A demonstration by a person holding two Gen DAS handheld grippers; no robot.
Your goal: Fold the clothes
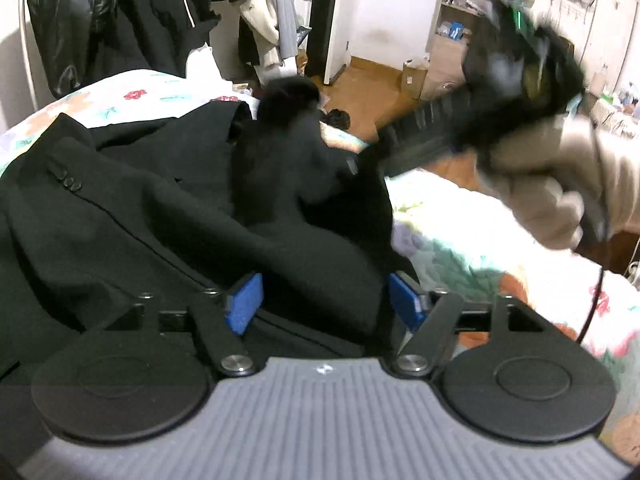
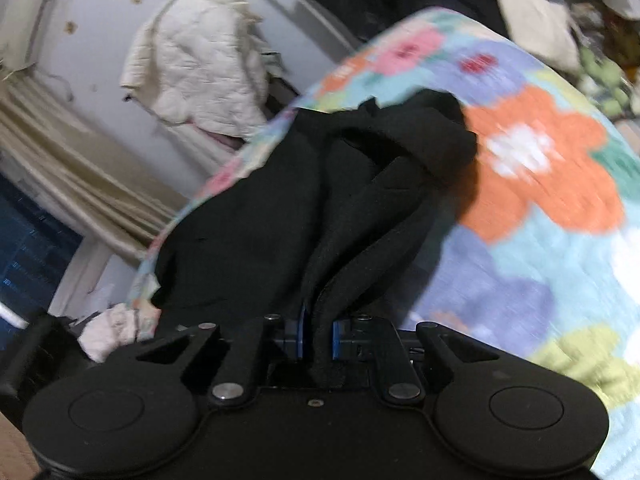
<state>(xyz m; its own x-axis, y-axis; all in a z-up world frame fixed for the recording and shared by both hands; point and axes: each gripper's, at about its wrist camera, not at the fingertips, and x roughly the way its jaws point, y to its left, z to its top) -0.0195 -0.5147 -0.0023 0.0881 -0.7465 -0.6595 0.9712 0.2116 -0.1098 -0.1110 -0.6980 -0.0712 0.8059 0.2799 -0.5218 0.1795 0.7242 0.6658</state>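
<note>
A floral quilt in orange, blue and pink (image 2: 540, 168) covers the bed, and a black wool jacket with three sleeve buttons (image 1: 168, 216) lies crumpled across it. In the right wrist view the right gripper (image 2: 317, 338) has its blue-padded fingers (image 2: 299, 336) drawn narrow, pinching a bunched fold of the black jacket that rises from the quilt. The left gripper (image 1: 326, 300) hovers over the jacket's lower edge, its blue pads (image 1: 245, 302) spread wide with cloth between them, not pressed. A beige sleeve (image 1: 580, 184) reaches in, blurred.
</note>
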